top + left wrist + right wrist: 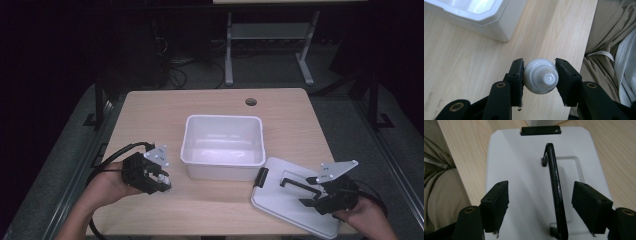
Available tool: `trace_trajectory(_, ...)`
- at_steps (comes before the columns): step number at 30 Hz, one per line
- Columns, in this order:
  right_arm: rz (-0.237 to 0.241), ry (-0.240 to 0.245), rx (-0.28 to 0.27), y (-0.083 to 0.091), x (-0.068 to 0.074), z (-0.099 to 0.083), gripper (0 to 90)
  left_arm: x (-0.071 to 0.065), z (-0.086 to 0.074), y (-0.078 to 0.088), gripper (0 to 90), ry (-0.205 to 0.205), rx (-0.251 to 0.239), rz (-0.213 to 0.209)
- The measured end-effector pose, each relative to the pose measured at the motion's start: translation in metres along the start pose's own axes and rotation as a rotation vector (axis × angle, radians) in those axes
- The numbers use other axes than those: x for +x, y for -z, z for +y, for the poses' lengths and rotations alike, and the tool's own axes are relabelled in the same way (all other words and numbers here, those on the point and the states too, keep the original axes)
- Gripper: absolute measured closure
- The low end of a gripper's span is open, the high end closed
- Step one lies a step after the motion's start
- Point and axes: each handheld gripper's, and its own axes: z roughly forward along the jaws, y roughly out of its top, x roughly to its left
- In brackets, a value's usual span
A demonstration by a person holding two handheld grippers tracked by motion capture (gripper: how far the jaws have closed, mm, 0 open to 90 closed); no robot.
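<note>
As the views stand: left hand-held gripper (539, 77) is clamped on a small white bottle (540, 75), cap end facing its camera, clear of the table (474, 62)

Left hand-held gripper, state: both pads (518, 75) press on the bottle's rounded sides; grip looks centred and square

Left hand-held gripper, place: in the high view it (159, 176) hangs over the table's near left part, with the white bin (223, 148) just beyond and to its inner side

White bin: open, upright, nothing visible inside; one corner (499, 35) shows ahead of the left jaws

Right hand-held gripper, state: jaws stand apart (540, 202), pressing on nothing

Right hand-held gripper, place: poised low over the white lid (524, 175), which lies flat on the table; the lid's black handle (555, 187) runs between the jaws, nearer one of them, no contact seen

Lid latch: black clip (540, 130) at the lid's far edge, toward the bin

Step in hand (judgement): carrying the bottle to the bin; lid work is waiting

Next move calls for (judgement): carry the bottle over the bin's near rim, lower inside, then part the jaws; keep the clamp firm, as the round body could roll out of the pads

Caution (judgement): right jaws need centring on the handle before closing
</note>
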Motion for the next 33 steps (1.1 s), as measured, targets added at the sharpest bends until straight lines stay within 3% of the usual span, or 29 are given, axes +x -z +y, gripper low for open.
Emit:
trace_trajectory(24,0.007,-0.003,0.003,0.002,0.000,0.003,29.1,0.012,0.029,0.035,59.6,-0.002,0.003,0.032)
trace_trajectory(33,0.004,-0.002,0.001,0.005,-0.001,0.005,29.1,0.018,0.044,0.040,59.6,-0.008,0.007,0.033)
